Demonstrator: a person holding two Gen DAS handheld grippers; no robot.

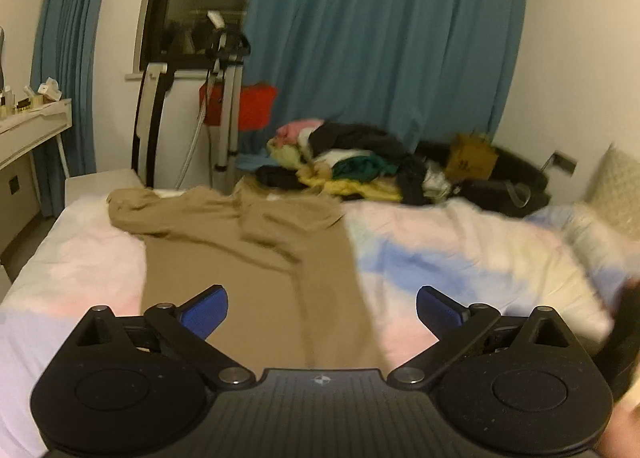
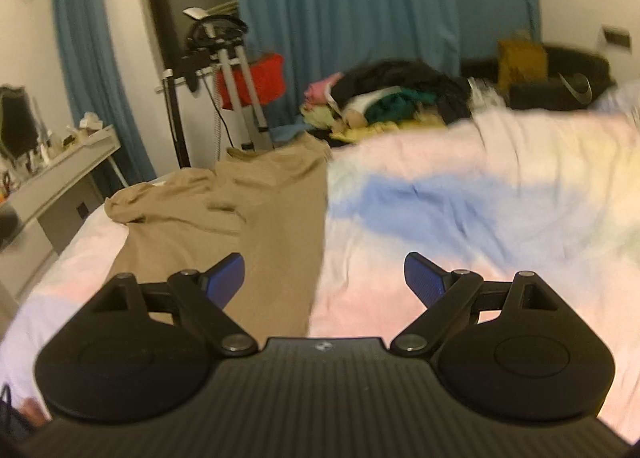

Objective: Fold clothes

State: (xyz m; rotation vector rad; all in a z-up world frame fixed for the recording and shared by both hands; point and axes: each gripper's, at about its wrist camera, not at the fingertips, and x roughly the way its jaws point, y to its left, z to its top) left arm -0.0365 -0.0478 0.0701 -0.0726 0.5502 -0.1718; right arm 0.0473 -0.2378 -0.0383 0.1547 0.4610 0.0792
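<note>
A tan garment (image 1: 256,258) lies spread lengthwise on the bed, with a sleeve bunched at its far left and a fold across its upper part. My left gripper (image 1: 322,312) hovers open above the garment's near end, nothing between its blue pads. In the right wrist view the same tan garment (image 2: 256,218) lies left of centre. My right gripper (image 2: 324,278) is open over the garment's right edge and the pastel bedsheet (image 2: 480,218), holding nothing.
A heap of mixed clothes (image 1: 352,166) sits at the far end of the bed, with a brown paper bag (image 1: 470,158) and a black bag (image 1: 504,190) beside it. A white desk (image 1: 32,134) stands left. A stand with a red bag (image 1: 256,106) fronts the blue curtain (image 1: 380,38).
</note>
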